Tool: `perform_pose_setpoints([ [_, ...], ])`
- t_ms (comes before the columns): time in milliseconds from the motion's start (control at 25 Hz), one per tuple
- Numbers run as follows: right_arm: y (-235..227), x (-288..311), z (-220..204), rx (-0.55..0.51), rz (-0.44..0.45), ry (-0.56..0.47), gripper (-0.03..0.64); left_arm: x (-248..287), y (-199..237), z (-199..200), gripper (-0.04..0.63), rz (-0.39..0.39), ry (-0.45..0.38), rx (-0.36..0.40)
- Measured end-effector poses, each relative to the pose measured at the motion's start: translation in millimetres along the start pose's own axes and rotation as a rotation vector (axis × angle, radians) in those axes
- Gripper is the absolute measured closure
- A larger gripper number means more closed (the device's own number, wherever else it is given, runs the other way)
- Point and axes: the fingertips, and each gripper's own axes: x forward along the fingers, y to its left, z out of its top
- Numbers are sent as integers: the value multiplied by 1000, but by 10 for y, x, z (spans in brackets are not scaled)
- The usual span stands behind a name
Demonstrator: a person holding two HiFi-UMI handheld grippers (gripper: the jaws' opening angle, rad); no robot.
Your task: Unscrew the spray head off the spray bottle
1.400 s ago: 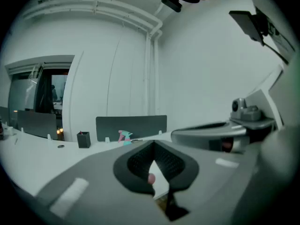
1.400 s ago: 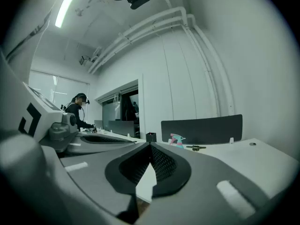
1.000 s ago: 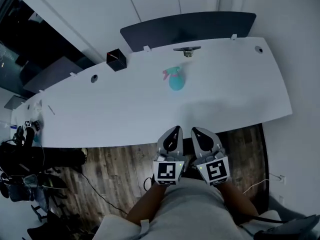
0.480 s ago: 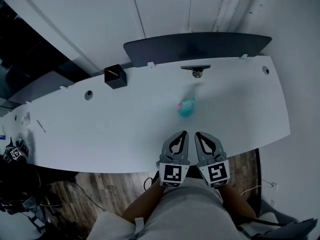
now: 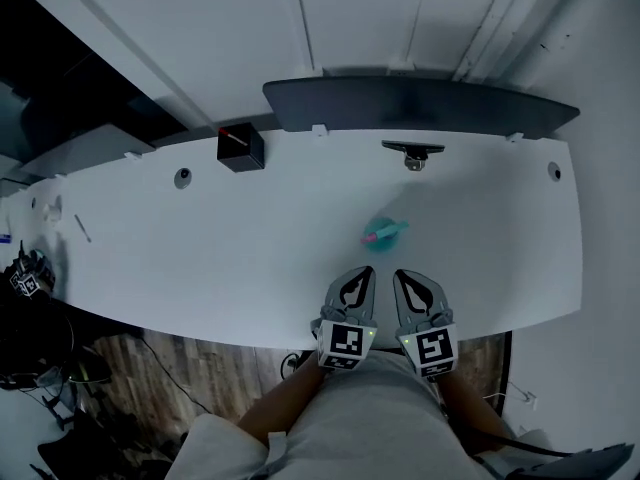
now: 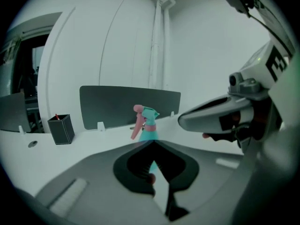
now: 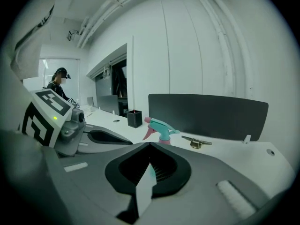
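Long white desk point(image 5: 200, 248) set against a white wall point(image 5: 250, 28), with a dark partition panel point(image 5: 420, 103) along its far edge and wood floor point(image 5: 170, 368) below the near edge. Far left on the desk we note a black pen holder point(image 5: 241, 147), and right of it a small metal fitting point(image 5: 413, 151).

The spray bottle point(image 5: 384, 231) stands mid-desk with its long axis upright. Its spray head point(image 6: 146, 114) is on, the pink nozzle and trigger pointing left.

The left gripper point(image 5: 362, 273) and right gripper point(image 5: 402, 276) sit side by side at the near edge, near the bottle but apart from it. Both sets of jaws are closed and hold nothing.
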Motion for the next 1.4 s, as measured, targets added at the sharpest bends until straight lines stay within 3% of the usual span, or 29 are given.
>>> perform_pose_setpoints([
  [280, -92, 103, -46, -29, 63, 22, 618, 245, 115, -322, 592, 51, 113, -24],
  [360, -140, 80, -51, -39, 63, 27, 618, 382, 104, -432, 391, 29, 156, -36],
  [400, -171, 67, -57, -48, 60, 30, 618, 453, 105, -473, 340, 19, 168, -42],
  [640, -306, 12, -120, -22, 13, 57, 618, 814, 136, -599, 239, -14, 191, -17],
  [920, -407, -28, -152, -21, -21, 80, 617, 1170, 148, -652, 216, -34, 191, 19],
  [1200, -385, 13, -98, 78, 7, 71, 617, 1148, 138, -598, 245, -38, 195, 180],
  [1320, -336, 36, -44, 182, 50, 56, 617, 1031, 239, -486, 247, 7, 168, 287],
  [1400, -286, 42, 12, 314, 101, 45, 617, 924, 338, -333, 247, 59, 134, 398],
])
